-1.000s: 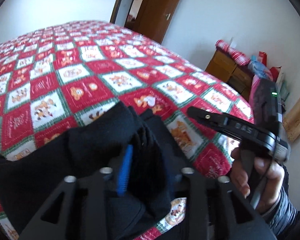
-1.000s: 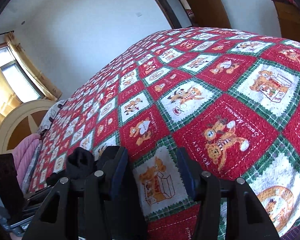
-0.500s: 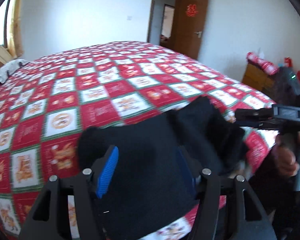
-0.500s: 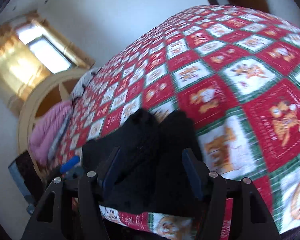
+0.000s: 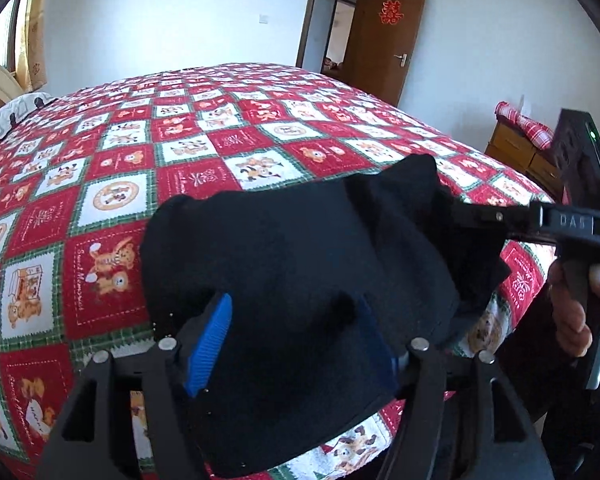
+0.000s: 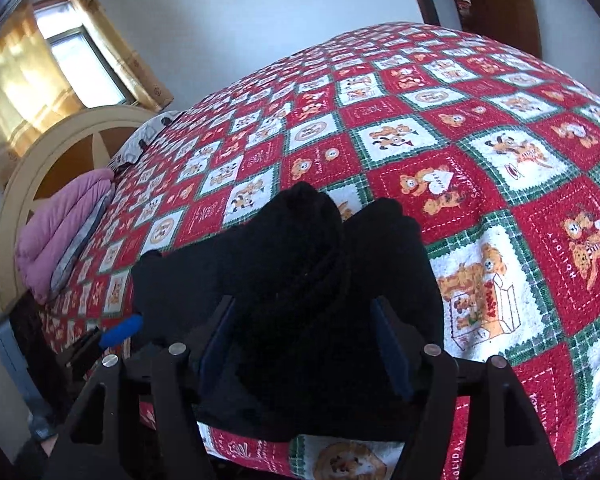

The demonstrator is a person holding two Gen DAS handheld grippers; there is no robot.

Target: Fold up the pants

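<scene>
The black pants (image 5: 300,248) lie bunched in a folded heap on the red patchwork quilt (image 5: 204,140), close to the bed's near edge. My left gripper (image 5: 292,312) straddles the near part of the heap. Its jaws are opening, and the blue pads (image 5: 214,336) stand clear of the cloth between them. My right gripper (image 6: 303,308) reaches over the same pants (image 6: 300,264) from the other side. Its jaws are closing around a thick roll of fabric, with the inner pad faces still showing. In the left wrist view its finger (image 5: 496,216) touches the heap's right end.
A hand (image 5: 572,308) holds the right gripper's handle beside the bed. An open brown door (image 5: 392,36) and a wooden dresser (image 5: 516,148) stand beyond the bed. A pink duvet (image 6: 60,232) and a round headboard (image 6: 24,168) lie at the bed's head.
My left gripper, shut on a bunch of the pants a second ago, has widened and the cloth now lies flatter. My right gripper has swung from bare quilt over the pants.
</scene>
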